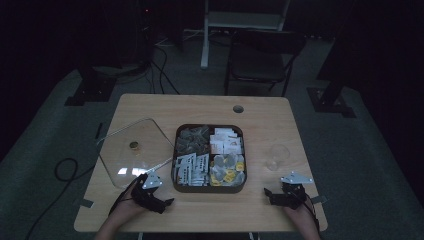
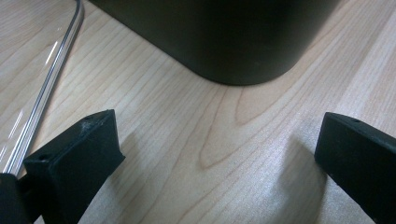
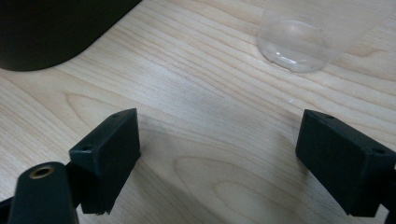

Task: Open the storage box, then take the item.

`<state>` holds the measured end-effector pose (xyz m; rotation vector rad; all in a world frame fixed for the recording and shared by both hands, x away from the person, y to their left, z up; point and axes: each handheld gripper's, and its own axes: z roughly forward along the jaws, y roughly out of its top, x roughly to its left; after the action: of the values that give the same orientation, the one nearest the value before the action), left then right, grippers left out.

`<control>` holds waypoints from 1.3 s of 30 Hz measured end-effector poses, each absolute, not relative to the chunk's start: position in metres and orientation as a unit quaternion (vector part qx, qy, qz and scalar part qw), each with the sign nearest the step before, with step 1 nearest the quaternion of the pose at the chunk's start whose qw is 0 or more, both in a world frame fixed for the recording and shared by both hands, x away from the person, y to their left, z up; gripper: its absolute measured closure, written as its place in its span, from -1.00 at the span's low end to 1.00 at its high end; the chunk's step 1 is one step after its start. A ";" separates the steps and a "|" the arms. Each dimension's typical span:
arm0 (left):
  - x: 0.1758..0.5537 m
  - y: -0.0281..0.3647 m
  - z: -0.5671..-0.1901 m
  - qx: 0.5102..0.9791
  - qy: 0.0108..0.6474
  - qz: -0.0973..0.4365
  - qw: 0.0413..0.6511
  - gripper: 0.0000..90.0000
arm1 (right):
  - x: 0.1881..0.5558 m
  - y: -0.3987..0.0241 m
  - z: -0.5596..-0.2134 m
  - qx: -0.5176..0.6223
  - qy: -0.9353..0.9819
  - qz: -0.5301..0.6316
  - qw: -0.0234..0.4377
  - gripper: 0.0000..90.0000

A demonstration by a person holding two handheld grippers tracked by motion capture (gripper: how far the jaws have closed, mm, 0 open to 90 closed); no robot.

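Note:
A dark square tray (image 1: 174,150) with four compartments of small packets stands mid-table. Its clear lid (image 1: 120,150), with a small brass knob, lies flat to the tray's left. A clear plastic cup (image 1: 277,156) stands right of the tray. My left gripper (image 1: 167,202) rests on the table near the tray's front left corner (image 2: 243,70), jaws open over bare wood, with the lid's edge (image 2: 46,93) to its left. My right gripper (image 1: 269,194) rests near the table's front right, open, nothing between its jaws. Ahead of it are the cup's base (image 3: 299,46) and a tray corner (image 3: 46,42).
The wooden table (image 1: 260,120) has a round cable hole (image 1: 238,108) near its far edge. A folding chair (image 1: 262,57) stands behind the table. Cables trail over the dim grey floor (image 1: 65,170) at the left.

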<state>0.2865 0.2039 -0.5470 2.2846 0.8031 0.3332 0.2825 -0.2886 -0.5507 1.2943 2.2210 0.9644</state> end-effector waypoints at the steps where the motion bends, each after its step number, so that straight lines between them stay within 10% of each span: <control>1: 0.286 0.204 -0.547 0.877 0.312 0.129 0.341 -0.98 | 0.283 -0.289 -0.551 0.462 0.793 0.344 0.197 -0.70; 39: 0.282 0.202 -0.547 0.869 0.331 0.137 0.340 -0.98 | 0.276 -0.255 -0.517 0.403 0.825 0.376 0.123 -0.68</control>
<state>0.2815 0.2017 -0.5473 2.2623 0.8614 0.3558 0.2759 -0.2554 -0.5170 1.1755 2.4080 1.0964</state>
